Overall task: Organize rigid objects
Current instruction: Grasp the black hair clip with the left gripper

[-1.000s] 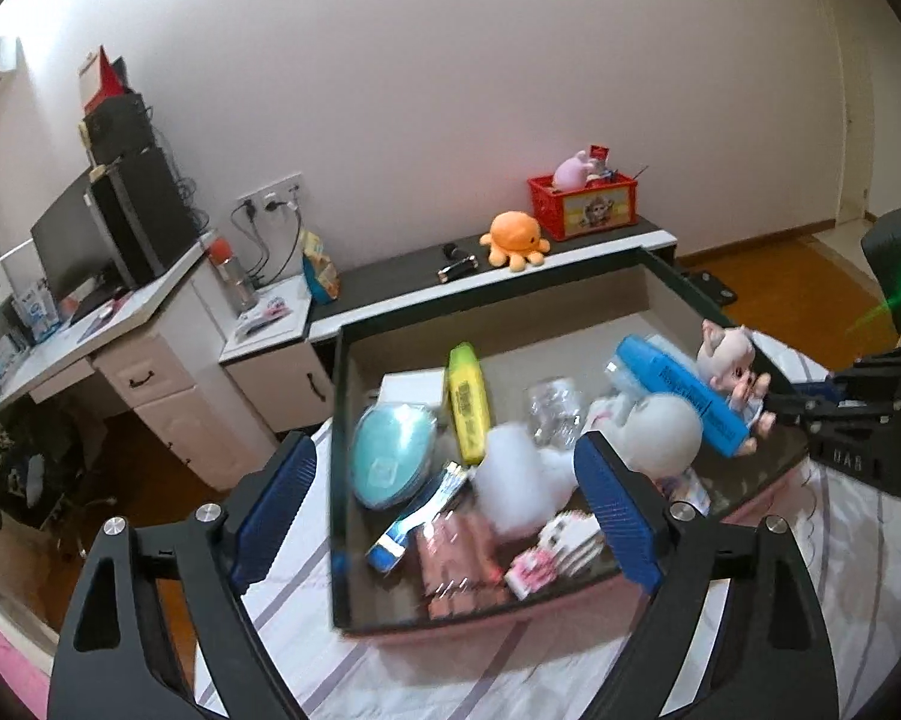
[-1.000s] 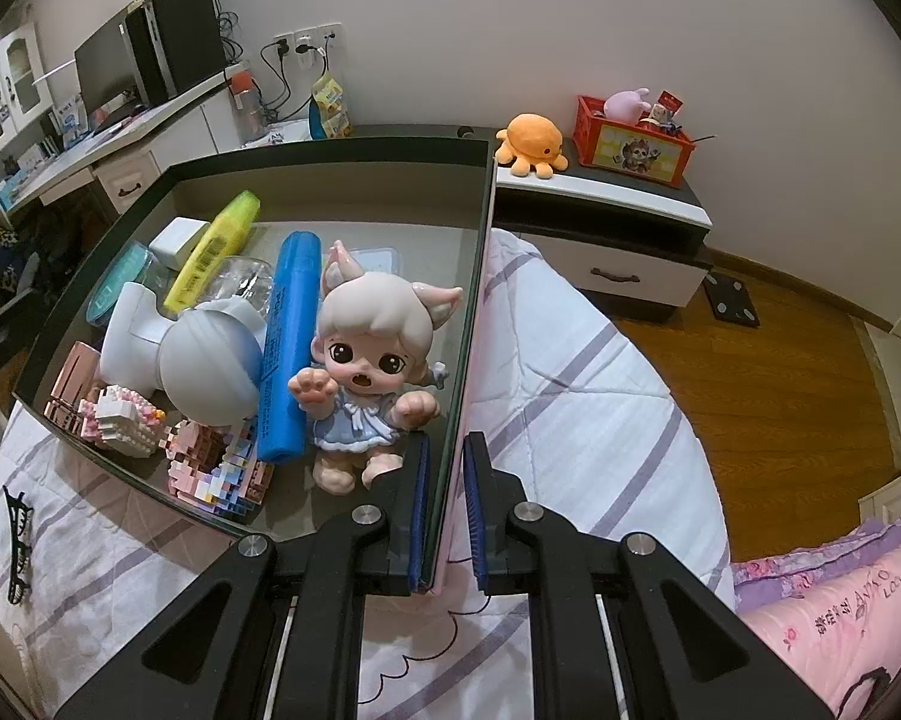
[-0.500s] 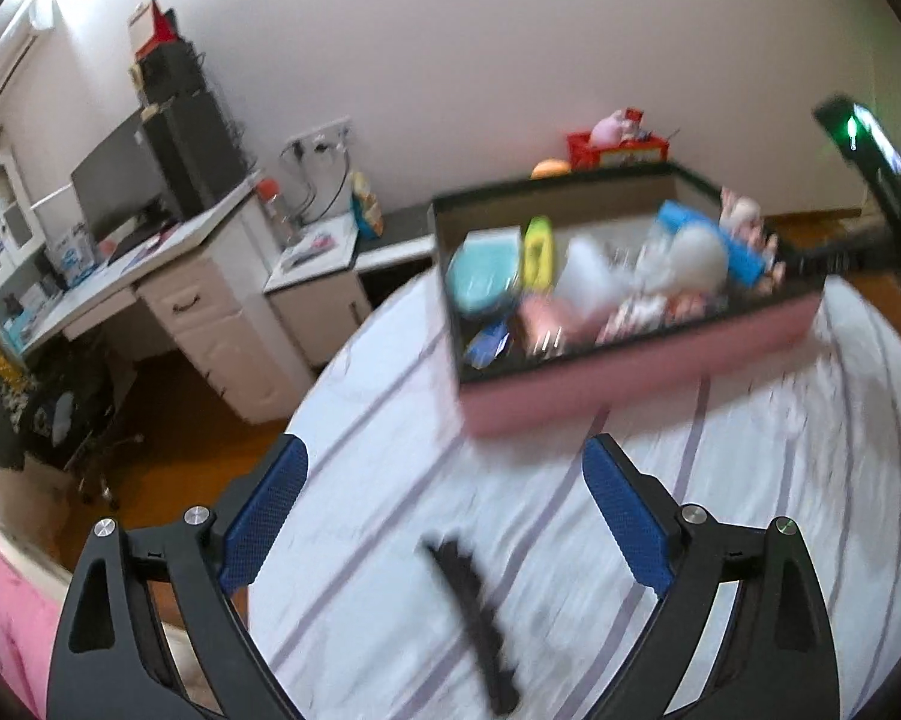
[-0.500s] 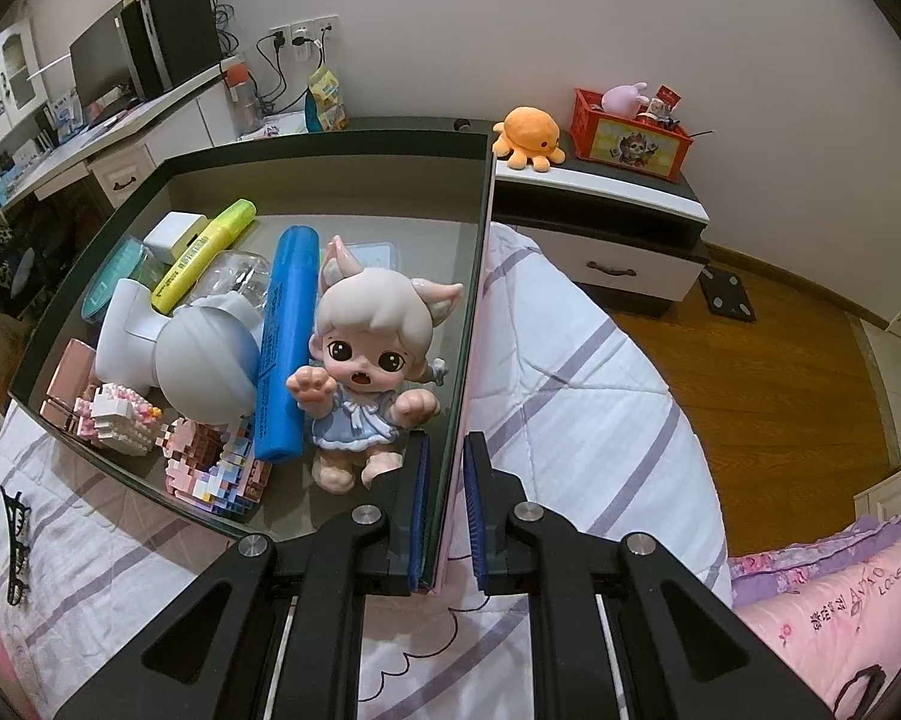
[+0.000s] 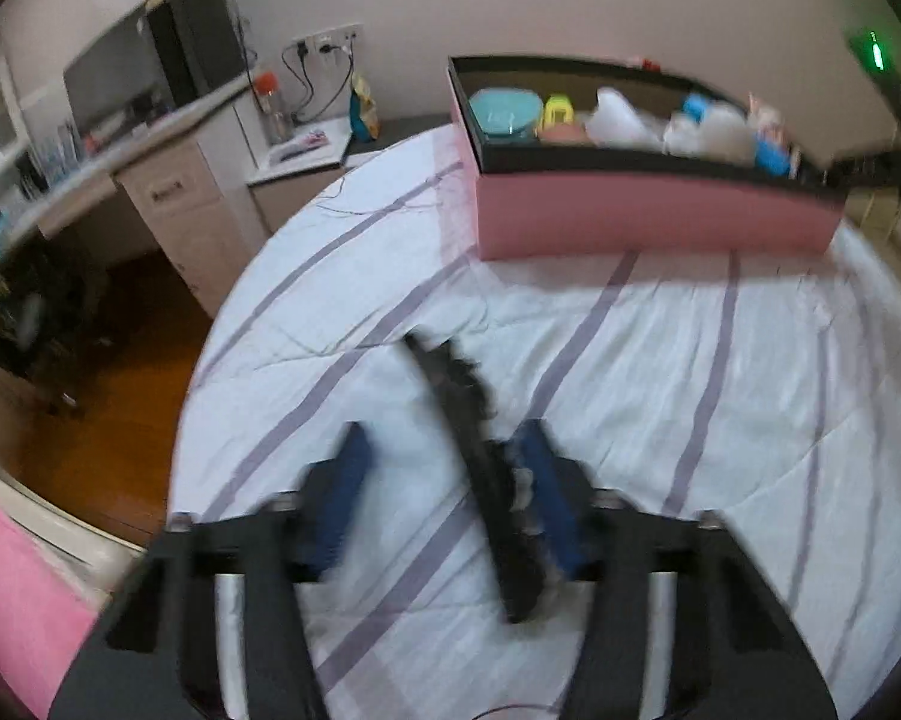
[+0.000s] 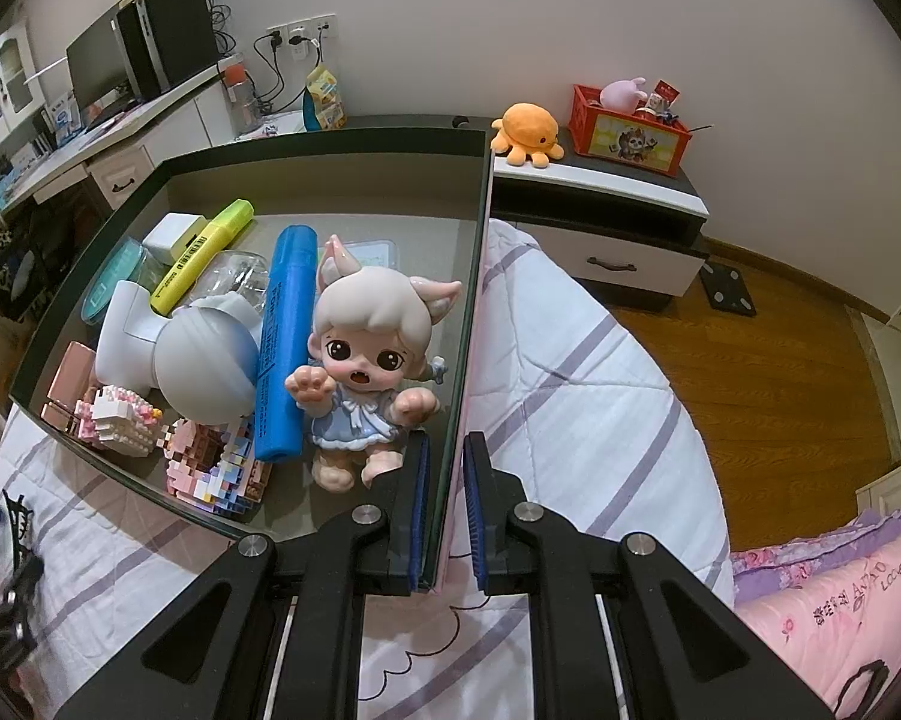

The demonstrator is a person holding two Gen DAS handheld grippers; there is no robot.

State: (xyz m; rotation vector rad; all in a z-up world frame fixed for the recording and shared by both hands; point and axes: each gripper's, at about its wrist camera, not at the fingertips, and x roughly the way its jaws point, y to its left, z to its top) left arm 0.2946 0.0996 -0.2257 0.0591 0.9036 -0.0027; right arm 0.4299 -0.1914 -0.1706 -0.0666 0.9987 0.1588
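Observation:
A pink box [image 5: 648,216] with a dark rim [image 6: 330,141] stands on the striped bed. It holds a doll [image 6: 372,354], a blue marker [image 6: 282,330], a yellow highlighter [image 6: 201,255], a white figure [image 6: 174,348], block models [image 6: 210,462] and other items. My right gripper [image 6: 447,504] is shut on the box's right wall. A black toothed comb [image 5: 480,468] lies on the sheet. My left gripper [image 5: 444,480] is open and low around the comb, which lies close to the right finger [image 5: 549,498]. The left view is blurred.
A bedside cabinet [image 6: 600,210] carries an orange plush octopus [image 6: 528,132] and a red crate [image 6: 627,129]. A desk with a monitor [image 6: 108,69] stands at the left. Wooden floor [image 6: 750,360] lies right of the bed. A pink quilt [image 6: 834,600] is at lower right.
My left gripper has drawn back from the box and dropped down to the black comb, which now lies between its fingers. The right gripper has kept its hold on the box wall.

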